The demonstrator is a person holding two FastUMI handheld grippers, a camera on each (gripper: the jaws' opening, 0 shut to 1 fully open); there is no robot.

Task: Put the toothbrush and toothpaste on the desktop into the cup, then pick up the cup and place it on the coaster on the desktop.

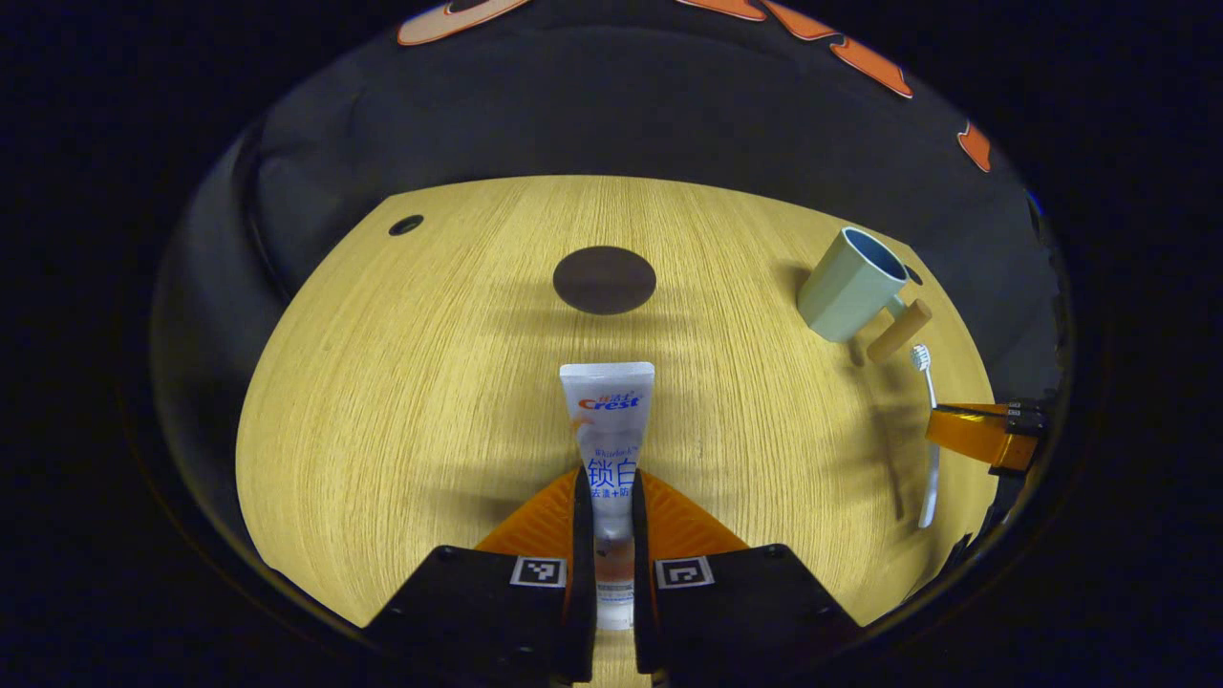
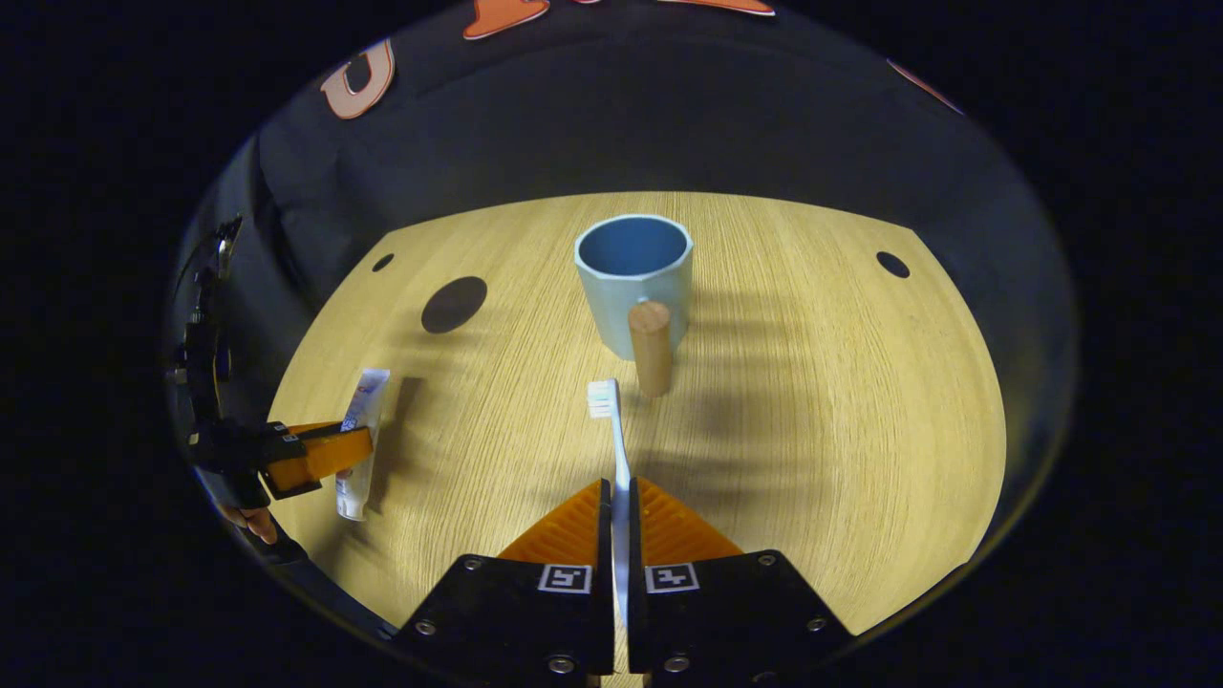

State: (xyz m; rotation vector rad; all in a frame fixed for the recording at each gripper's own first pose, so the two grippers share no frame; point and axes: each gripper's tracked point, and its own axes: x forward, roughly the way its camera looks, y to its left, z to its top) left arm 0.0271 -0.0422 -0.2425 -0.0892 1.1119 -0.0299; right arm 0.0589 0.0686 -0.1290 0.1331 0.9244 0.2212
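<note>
Wood-grain desk (image 1: 401, 382) fills the left gripper view, where the left gripper (image 1: 611, 516) is clenched on the toothpaste (image 1: 609, 430), crimped end pointing forward, likely so it can drop into the cup (image 1: 850, 285) end first. The round dark coaster (image 1: 604, 279) lies beyond the tube, well apart from the cup at right.

From the right gripper view, the right gripper (image 2: 618, 516) pinches the toothbrush (image 2: 611, 430) by its handle, bristles forward. Just ahead the cup stands upright and open, wooden handle (image 2: 651, 346) facing the gripper. Both items are yet to go in.
</note>
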